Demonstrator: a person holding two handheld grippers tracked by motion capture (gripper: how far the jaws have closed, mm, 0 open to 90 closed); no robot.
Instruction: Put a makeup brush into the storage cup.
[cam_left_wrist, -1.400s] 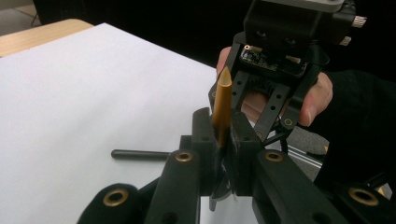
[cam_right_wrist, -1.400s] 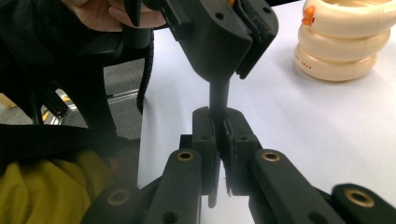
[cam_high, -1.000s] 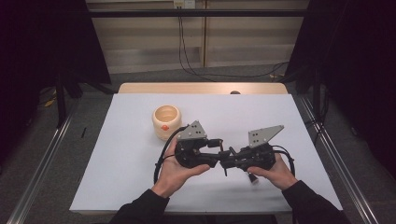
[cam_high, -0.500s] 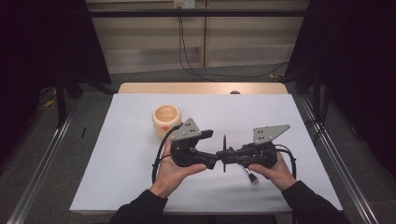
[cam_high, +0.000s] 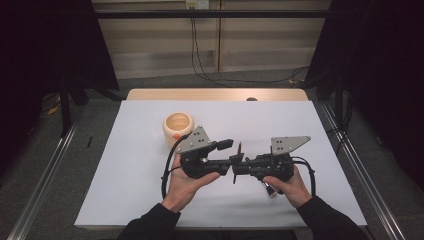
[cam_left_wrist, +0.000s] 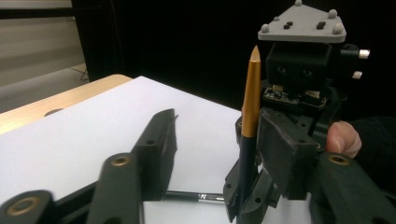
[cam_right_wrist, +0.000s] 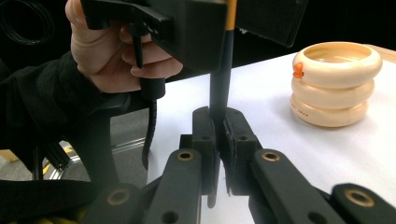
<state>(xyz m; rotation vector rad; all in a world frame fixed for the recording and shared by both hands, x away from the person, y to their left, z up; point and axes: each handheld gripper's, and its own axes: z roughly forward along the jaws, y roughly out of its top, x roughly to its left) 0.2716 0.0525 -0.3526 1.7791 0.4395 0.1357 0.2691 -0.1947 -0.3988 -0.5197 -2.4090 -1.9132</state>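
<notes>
Two hands hold two black grippers low over the white table. The grippers face each other, tip to tip. The right gripper has its jaws squeezed tight on a thin paintbrush with a black and orange handle. The brush stands up, its pointed orange end on top. The left gripper has just been closing its jaws. They are still partly open. One jaw is right beside the brush, the other is well away from it. A cream pot shaped like stacked rings sits near the left gripper.
</notes>
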